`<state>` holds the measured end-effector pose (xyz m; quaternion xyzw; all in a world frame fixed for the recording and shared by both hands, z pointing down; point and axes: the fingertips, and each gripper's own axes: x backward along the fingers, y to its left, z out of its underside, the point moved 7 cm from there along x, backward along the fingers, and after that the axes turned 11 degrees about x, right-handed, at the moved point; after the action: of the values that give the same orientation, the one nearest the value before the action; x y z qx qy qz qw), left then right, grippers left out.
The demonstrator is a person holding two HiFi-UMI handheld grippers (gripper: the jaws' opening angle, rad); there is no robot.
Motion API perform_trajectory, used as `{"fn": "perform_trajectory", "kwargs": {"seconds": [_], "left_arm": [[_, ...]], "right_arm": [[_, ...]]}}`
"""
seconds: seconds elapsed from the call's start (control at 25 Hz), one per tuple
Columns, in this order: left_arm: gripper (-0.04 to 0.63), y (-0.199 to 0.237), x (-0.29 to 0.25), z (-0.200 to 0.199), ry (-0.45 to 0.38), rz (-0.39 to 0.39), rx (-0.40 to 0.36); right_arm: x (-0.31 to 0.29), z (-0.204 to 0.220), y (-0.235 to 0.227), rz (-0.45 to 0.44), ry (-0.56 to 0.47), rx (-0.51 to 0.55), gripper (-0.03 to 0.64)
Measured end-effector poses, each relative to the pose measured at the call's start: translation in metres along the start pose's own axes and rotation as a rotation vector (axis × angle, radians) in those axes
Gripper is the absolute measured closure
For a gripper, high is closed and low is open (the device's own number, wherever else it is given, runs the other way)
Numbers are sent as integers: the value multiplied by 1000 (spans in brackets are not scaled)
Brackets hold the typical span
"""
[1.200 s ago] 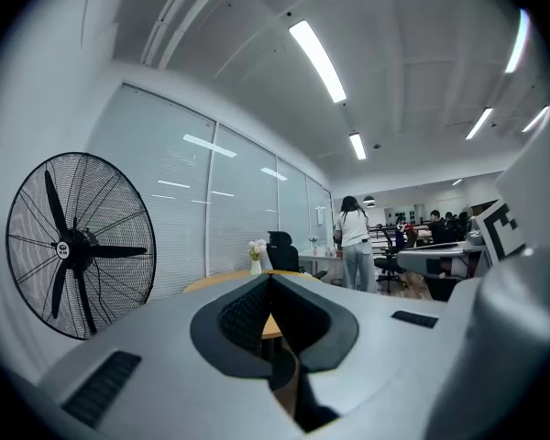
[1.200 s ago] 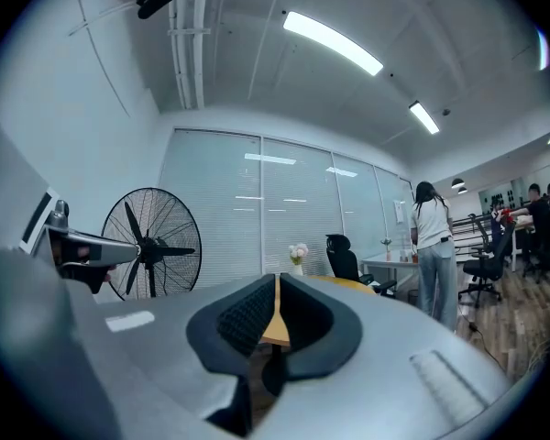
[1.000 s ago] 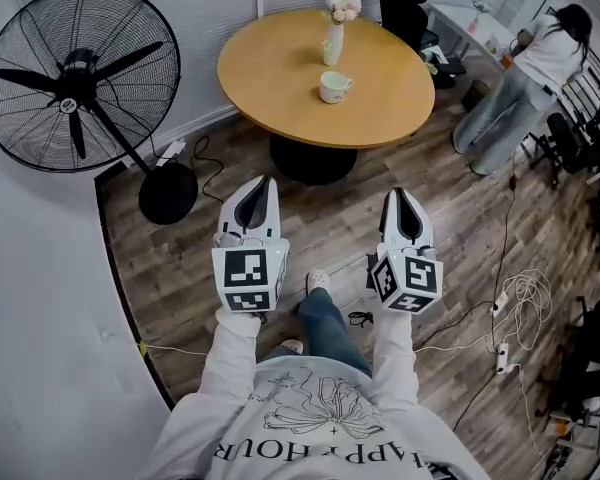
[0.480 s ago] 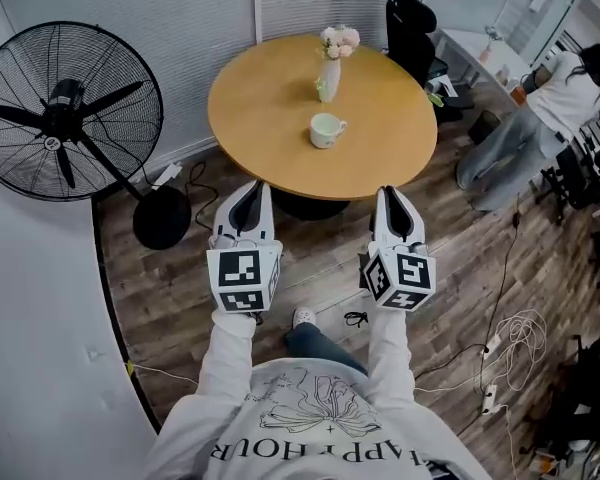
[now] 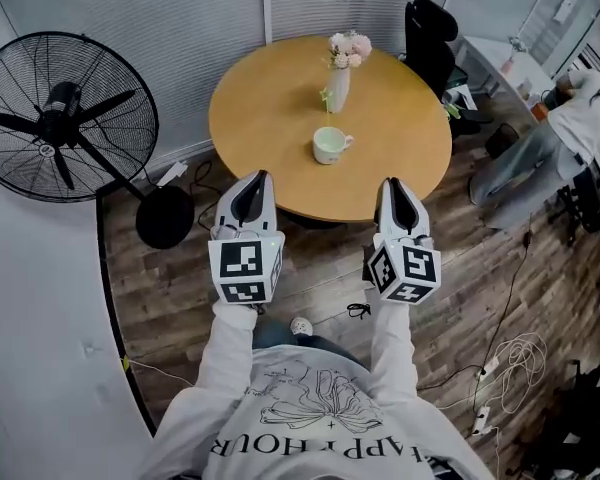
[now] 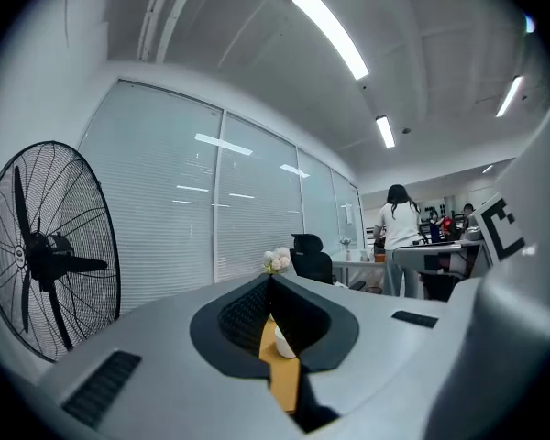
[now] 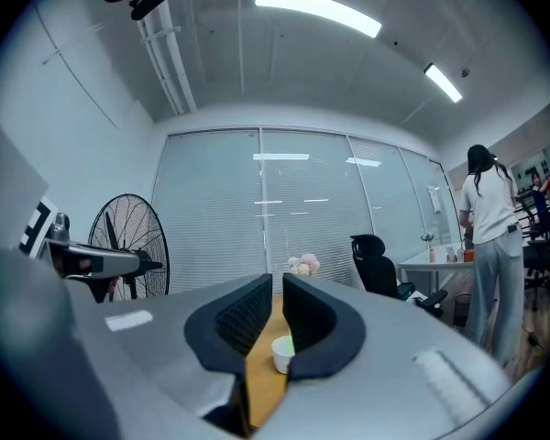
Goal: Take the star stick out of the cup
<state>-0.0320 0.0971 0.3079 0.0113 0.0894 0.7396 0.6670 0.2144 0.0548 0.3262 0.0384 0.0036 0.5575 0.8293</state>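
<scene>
Nothing is yet done: the cup [image 5: 330, 145] is seen on the round table [image 5: 270, 118] (no star stick can be made out in it), well apart from the left gripper [image 5: 257, 178], tips together, and the right gripper [image 5: 394, 184], parted by a slit, both empty.

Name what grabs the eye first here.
A round wooden table fills the middle, bearing a white cup and a vase of flowers. A big black pedestal fan stands to its left. The left claw and right claw hover empty at its near edge.
</scene>
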Motion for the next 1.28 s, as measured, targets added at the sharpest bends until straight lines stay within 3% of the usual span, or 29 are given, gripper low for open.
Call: {"fn": "perform_trajectory", "kwargs": {"seconds": [0.4, 1.28], "left_arm": [[589, 18, -50, 8, 35, -33, 6], [589, 90, -252, 9, 124, 50, 26]], "right_arm": [[-56, 21, -10, -37, 41, -15, 574], [-252, 59, -21, 3, 125, -25, 565]]}}
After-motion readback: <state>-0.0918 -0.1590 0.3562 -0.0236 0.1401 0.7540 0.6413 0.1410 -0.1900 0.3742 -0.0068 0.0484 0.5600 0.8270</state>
